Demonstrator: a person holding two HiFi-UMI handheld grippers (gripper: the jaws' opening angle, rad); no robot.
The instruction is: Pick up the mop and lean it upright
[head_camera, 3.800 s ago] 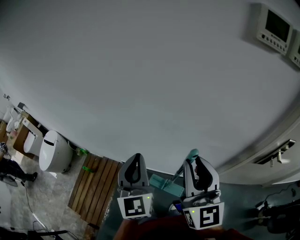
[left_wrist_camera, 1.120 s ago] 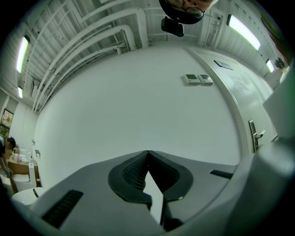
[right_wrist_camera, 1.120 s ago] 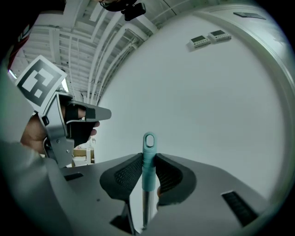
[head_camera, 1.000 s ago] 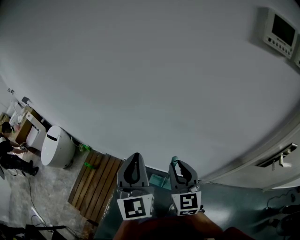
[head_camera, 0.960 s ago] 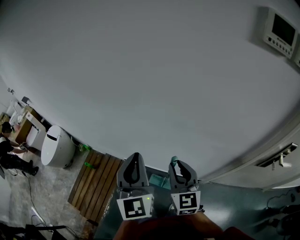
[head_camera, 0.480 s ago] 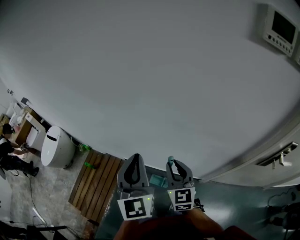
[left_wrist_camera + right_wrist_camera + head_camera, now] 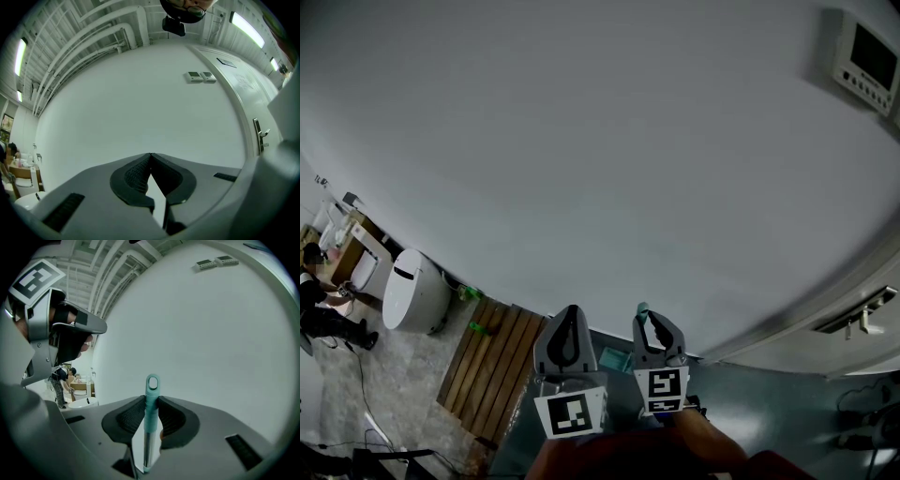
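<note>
Both right gripper (image 7: 151, 398) fingers (image 7: 129, 418) squeezed the mop handle (image 7: 150, 437) between them; left gripper (image 7: 150, 155) was shut, empty. Leaning slowly was best.

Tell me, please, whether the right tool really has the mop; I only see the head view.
Observer: Yes. In the right gripper view the right tool is shut on the mop handle, on its teal top part.
Operator: Does the handle sit straight in that grip?
Observer: It does. In that view it runs straight up the gap, and its hanging hole sticks out just past the tips.
Operator: And is the left tool carrying anything?
Observer: No. The left gripper view shows the left tool shut, tips meeting, with nothing between them.
</note>
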